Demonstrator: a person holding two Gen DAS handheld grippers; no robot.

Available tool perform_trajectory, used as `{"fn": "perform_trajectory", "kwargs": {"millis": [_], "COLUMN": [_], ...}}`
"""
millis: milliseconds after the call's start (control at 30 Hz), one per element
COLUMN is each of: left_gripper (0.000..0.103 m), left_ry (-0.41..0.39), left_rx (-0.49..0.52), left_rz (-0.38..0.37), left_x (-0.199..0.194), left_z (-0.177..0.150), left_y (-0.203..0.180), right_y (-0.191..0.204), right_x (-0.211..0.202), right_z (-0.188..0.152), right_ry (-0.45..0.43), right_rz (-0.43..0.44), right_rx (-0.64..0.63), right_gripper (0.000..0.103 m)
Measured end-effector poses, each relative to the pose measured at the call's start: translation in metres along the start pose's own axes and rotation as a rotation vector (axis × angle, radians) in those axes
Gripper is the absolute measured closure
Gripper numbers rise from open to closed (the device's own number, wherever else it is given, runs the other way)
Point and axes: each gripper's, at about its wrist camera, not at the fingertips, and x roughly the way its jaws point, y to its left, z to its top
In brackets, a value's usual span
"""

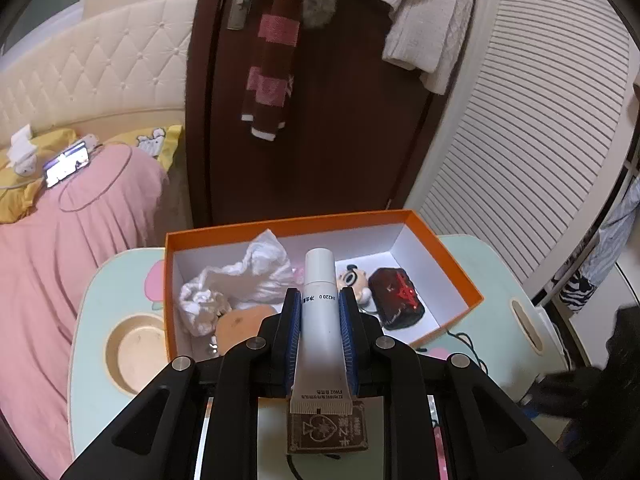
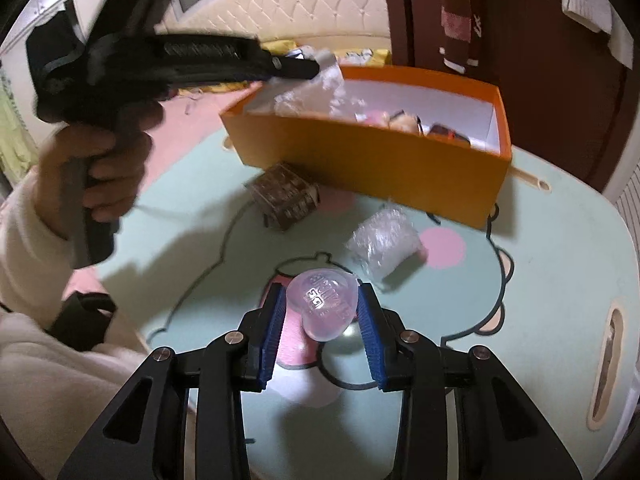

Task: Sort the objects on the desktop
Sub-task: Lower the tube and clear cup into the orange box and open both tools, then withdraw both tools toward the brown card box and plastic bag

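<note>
White tube clamped in left gripper above orange box; clear capsule clamped in right gripper over table.

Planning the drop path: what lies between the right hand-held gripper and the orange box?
In the right wrist view: a crumpled clear plastic wrap, on the table, between hand-held gripper and box.

This is a bedroom in a home. A bed with a cream tufted headboard is taking up the left side, with a pink blanket lying over it and a phone glowing on top. A striped scarf and a white towel are hanging on the dark brown door. A white slatted closet door is standing to the right. A small mint-green desk with a cartoon print is sitting beside the bed.
</note>
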Motion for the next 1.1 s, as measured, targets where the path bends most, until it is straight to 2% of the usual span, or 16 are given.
{"fn": "perform_trajectory", "kwargs": {"millis": [133,333,567,700,733,800,833,867,1000,1100], "left_gripper": [0.085,0.085,0.085,0.084,0.083,0.060,0.056,0.054,0.053,0.047], "left_ry": [0.000,0.028,0.071,0.072,0.072,0.060,0.047,0.034,-0.003,-0.026], "left_rx": [-0.005,-0.015,-0.025,-0.036,-0.039,-0.050,-0.058,-0.064,-0.072,-0.059], "left_rz": [0.003,0.007,0.012,0.018,0.020,0.026,0.031,0.035,0.035,0.056], "left_x": [0.005,0.018,0.036,0.038,0.038,0.036,0.033,0.030,0.017,0.005], "left_z": [0.004,0.002,-0.003,-0.004,-0.004,-0.004,-0.004,-0.003,-0.002,-0.003], "left_y": [0.003,0.005,0.005,0.007,0.007,0.008,0.009,0.010,0.013,0.014], "right_y": [-0.011,-0.041,-0.049,-0.045,-0.045,-0.047,-0.048,-0.049,-0.056,-0.060], "right_x": [-0.019,-0.007,0.046,0.055,0.056,0.054,0.052,0.050,0.041,0.030], "right_z": [0.032,0.084,0.104,0.103,0.103,0.103,0.102,0.102,0.102,0.099], "right_ry": [-0.104,-0.203,-0.094,-0.083,-0.083,-0.099,-0.107,-0.115,-0.152,-0.192], "right_rz": [-0.011,-0.178,-0.223,-0.247,-0.249,-0.251,-0.252,-0.252,-0.239,-0.207], "right_rx": [0.021,0.087,0.135,0.108,0.103,0.102,0.103,0.105,0.143,0.180], "right_gripper": [0.065,0.065,0.065,0.065,0.065,0.065,0.064,0.062,0.039,0.039]}}
